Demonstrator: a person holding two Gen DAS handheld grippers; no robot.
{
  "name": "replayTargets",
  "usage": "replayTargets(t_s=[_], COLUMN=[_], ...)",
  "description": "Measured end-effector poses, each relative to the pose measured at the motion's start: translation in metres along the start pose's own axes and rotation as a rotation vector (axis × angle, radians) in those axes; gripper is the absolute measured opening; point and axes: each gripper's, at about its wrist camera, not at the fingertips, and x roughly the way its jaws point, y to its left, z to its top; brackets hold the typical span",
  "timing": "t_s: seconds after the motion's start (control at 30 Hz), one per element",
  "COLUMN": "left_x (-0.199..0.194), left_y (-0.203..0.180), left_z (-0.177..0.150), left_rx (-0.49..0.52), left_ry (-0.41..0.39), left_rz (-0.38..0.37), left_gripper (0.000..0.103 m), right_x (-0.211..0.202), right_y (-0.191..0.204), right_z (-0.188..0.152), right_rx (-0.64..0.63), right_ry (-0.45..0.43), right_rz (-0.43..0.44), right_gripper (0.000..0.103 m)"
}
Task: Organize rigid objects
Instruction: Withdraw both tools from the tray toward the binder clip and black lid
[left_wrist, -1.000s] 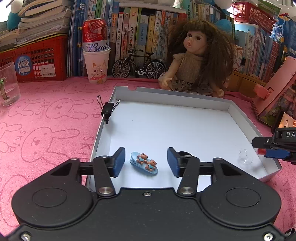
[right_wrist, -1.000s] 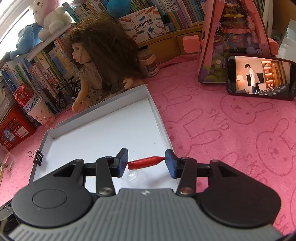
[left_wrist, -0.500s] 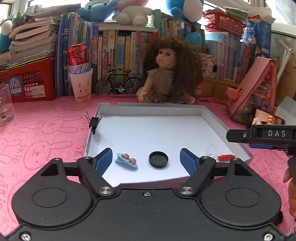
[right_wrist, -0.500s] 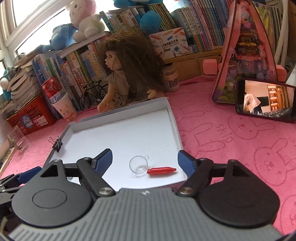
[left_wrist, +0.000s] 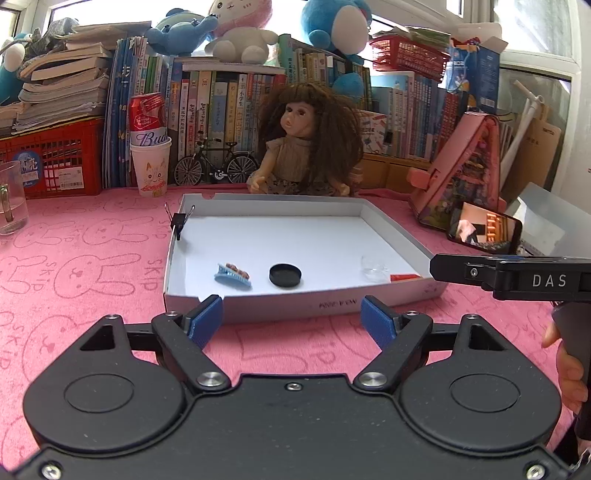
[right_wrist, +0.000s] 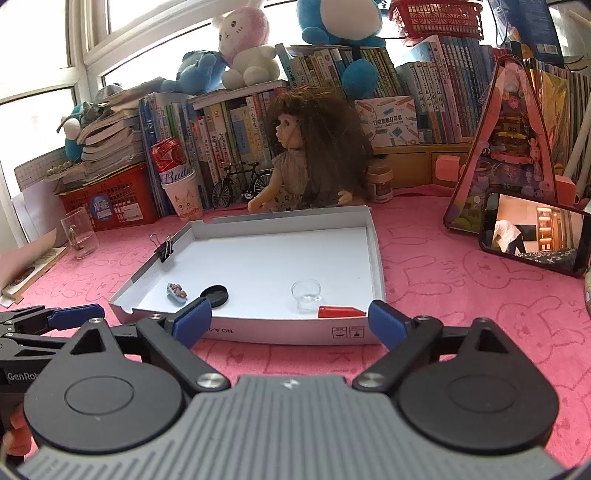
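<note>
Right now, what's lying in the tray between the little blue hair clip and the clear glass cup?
A black round lid lies flat on the white tray floor, between the blue hair clip and the clear cup. Both wrist views show it.

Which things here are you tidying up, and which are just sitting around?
Part of the tidying:
white tray
blue hair clip
black cap
clear little cup
red cone
binder clip

Just lying about:
doll
toy bicycle
phone
paper cup with can
glass mug
</note>
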Motion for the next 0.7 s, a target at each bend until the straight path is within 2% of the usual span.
replayTargets(t_s=[0.3,0.7], left_x=[-0.024,-0.037], left_y=[-0.007,-0.01], left_z=[-0.022,-0.047], left_rx=[0.033,0.06], left_ry=[-0.006,0.027], left_rz=[-0.037,-0.061], left_gripper=[0.081,0.08], right_x=[-0.021,-0.035], right_y=[0.006,0.011], right_z=[-0.024,-0.048], right_rx=[-0.062,-0.129], right_ry=[-0.021,-0.035], right_rz=[0.001,0.017], right_gripper=[0.099,0.102])
